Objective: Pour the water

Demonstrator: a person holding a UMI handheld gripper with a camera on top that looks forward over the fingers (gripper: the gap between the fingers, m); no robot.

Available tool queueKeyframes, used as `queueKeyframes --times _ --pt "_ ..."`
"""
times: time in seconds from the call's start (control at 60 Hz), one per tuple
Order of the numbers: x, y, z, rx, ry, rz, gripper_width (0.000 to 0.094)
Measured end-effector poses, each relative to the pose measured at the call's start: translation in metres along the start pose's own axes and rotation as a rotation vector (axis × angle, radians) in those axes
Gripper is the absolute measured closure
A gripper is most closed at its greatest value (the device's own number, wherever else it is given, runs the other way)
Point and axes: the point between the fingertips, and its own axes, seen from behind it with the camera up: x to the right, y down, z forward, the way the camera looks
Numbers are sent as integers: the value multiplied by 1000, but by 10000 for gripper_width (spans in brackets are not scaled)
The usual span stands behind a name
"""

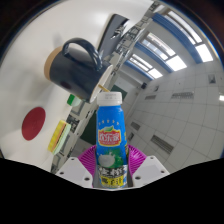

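Observation:
A white plastic bottle (111, 140) with a blue cap and a red, blue and green label stands upright between my fingers. My gripper (112, 162) is shut on the bottle, with the pink pads (133, 158) pressing on its lower body at both sides. The view is strongly tilted. A black mug (74, 66) with a handle sits on a white table (35, 85) beyond and to the left of the bottle, its opening facing up toward the tilted scene. The bottle is held apart from the mug.
A red round disc (34, 122) lies on the table left of the bottle. A yellow object (60, 133) stands beside the bottle's left. Ceiling lights (165, 62) and a white wall fill the right side.

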Motion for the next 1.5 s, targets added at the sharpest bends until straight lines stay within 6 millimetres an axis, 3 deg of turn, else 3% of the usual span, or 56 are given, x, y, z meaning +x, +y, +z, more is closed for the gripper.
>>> queueKeyframes --times 0.033,0.05,0.067,0.233,0.4,0.433,0.45,0.5,0.583,0.617,0.767,0.867,0.883,0.9,0.917,1.017,1.05,1.067,1.133,1.183,1.35,1.4,1.5 --pt "-2 -8 7 21 9 -52 546" --pt "-1 -5 2 22 12 -83 546" --pt "-3 -10 10 27 5 -84 546" --pt "-8 -11 9 28 -14 -67 545" --pt "-2 -2 16 16 14 115 543" --pt "-2 4 17 6 17 219 544" --pt "1 3 6 -6 35 271 544" --pt "-2 13 19 -13 8 496 544" --pt "-16 16 3 -34 -1 926 543" --pt "-24 16 7 -30 -53 1101 543" --pt "-63 -26 3 -8 -266 1846 545" --pt "-82 -29 4 15 -343 2124 543" --pt "-86 -30 4 20 -347 2142 543" --pt "-93 -45 7 17 -344 2166 543" --pt "-98 -36 6 15 -354 2171 544" --pt "-121 -36 7 -24 -419 2191 544" --pt "-122 -52 12 -21 -408 2185 543" --pt "-126 -41 10 -12 -395 2181 543" --pt "-127 -34 7 -6 -396 2152 543" --pt "-121 -46 10 14 -423 2113 541" --pt "-126 -41 6 -2 -435 2091 541" --pt "-125 -41 4 0 -439 2089 487" --pt "-129 -41 0 -30 -490 2058 279"
